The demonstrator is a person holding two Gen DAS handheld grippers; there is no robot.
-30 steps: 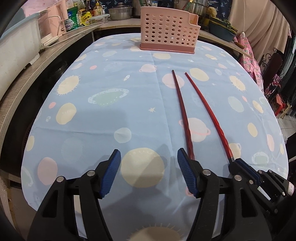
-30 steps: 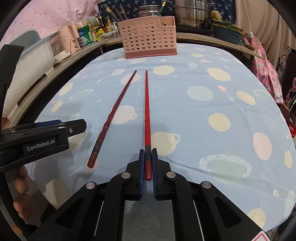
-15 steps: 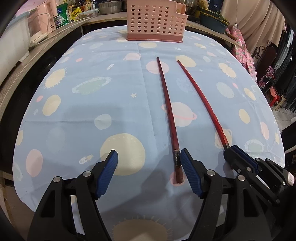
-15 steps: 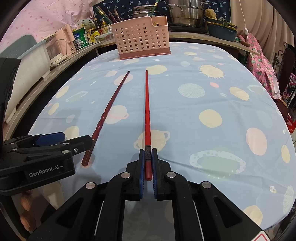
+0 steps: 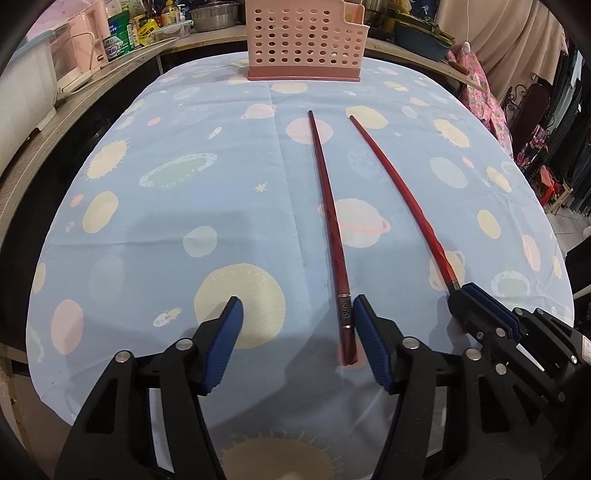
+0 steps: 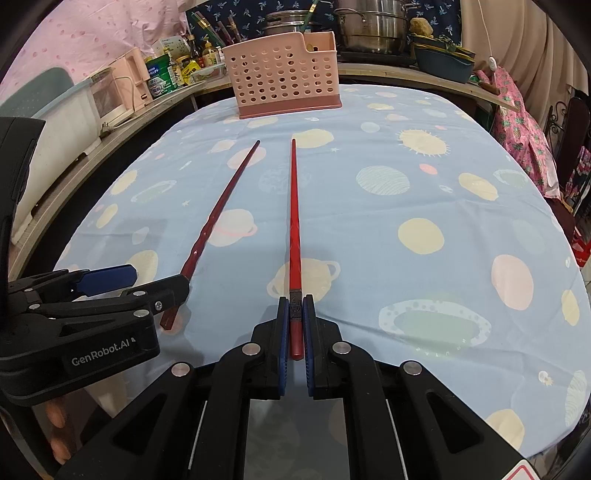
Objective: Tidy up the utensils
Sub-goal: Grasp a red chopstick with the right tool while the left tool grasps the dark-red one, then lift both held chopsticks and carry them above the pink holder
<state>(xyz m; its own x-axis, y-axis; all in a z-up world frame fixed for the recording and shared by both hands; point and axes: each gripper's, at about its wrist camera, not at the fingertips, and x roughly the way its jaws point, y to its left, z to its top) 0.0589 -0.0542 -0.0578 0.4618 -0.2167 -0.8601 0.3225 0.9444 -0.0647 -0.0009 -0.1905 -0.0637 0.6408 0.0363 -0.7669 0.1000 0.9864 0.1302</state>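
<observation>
Low in the left wrist frame, your left gripper (image 5: 295,314) has slid sideways, so the darker chopstick (image 5: 330,221) now lies just inside its spread fingers; close next; your right gripper (image 6: 295,314) stays pinching the brighter chopstick (image 6: 294,221); at top centre, the pink basket (image 6: 280,79) holds nothing I can make out.

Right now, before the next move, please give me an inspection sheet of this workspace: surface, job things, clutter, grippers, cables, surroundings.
Surface: table under a blue planet-print cloth.
Job things: pink utensil basket at the far edge; dark red chopstick lying flat; bright red chopstick beside it.
Clutter: nothing seen on the cloth.
Grippers: left gripper open, the dark chopstick's end close by its right finger; right gripper shut on the bright chopstick's end.
Cables: white cord by the curtain.
Surroundings: steel pots, bottles and packets on the counter.
</observation>
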